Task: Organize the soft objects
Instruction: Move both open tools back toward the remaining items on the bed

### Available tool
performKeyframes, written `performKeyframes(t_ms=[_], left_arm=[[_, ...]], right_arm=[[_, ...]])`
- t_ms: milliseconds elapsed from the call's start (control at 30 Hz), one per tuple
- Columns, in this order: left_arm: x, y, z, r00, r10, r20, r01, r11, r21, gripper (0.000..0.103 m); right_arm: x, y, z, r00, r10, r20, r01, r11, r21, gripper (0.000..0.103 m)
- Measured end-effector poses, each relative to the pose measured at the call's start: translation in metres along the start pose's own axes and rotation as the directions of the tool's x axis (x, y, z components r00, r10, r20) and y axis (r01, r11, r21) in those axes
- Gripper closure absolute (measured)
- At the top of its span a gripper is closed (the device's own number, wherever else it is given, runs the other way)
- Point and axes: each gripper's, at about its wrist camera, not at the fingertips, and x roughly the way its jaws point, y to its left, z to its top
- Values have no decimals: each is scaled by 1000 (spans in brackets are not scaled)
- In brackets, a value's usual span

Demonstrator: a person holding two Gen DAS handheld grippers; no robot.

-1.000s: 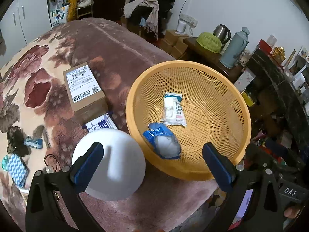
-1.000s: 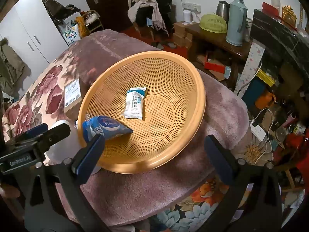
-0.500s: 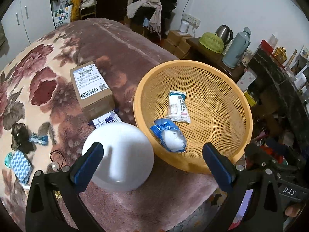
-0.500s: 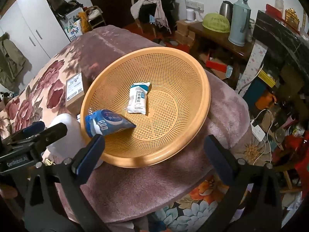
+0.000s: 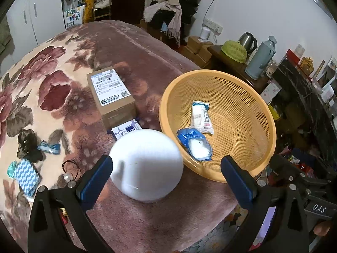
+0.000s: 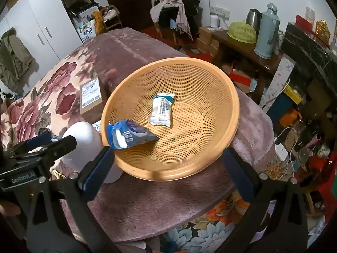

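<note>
An orange perforated basket (image 5: 252, 109) (image 6: 210, 97) sits on the blanket-covered bed. Inside it lie a white packet (image 5: 201, 117) (image 6: 162, 110) and a blue packet (image 5: 194, 144) (image 6: 130, 133), the blue one resting against the near wall. A white ball-shaped object (image 5: 146, 164) (image 6: 81, 139) stands just left of the basket. My left gripper (image 5: 166, 181) hangs open above the bed's near edge, its left fingertip close to the white ball. My right gripper (image 6: 166, 170) is open in front of the basket, holding nothing. Small soft items lie at far left: a blue-white striped pouch (image 5: 26, 175) and a black scrunchie (image 5: 26, 144).
A cardboard box (image 5: 110, 97) (image 6: 90, 98) lies behind the white ball, with a blue-white pack (image 5: 126, 129) beside it. A hair tie (image 5: 71, 167) lies near the left finger. Beyond the bed stand a side table with a thermos (image 6: 267, 31), kettle and green cover (image 5: 233, 50).
Both grippers have pulled back and up from the basket, so the basket and white ball appear farther off. Both stay open. The packets have not moved.
</note>
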Motion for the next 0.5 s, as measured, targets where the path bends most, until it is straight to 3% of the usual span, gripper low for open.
performKeyframes(t_ms=[500], left_arm=[[-14, 39, -11, 1000, 4, 16, -3, 999, -54, 1]], right_arm=[[-4, 39, -3, 1000, 1, 0, -1, 998, -67, 0]])
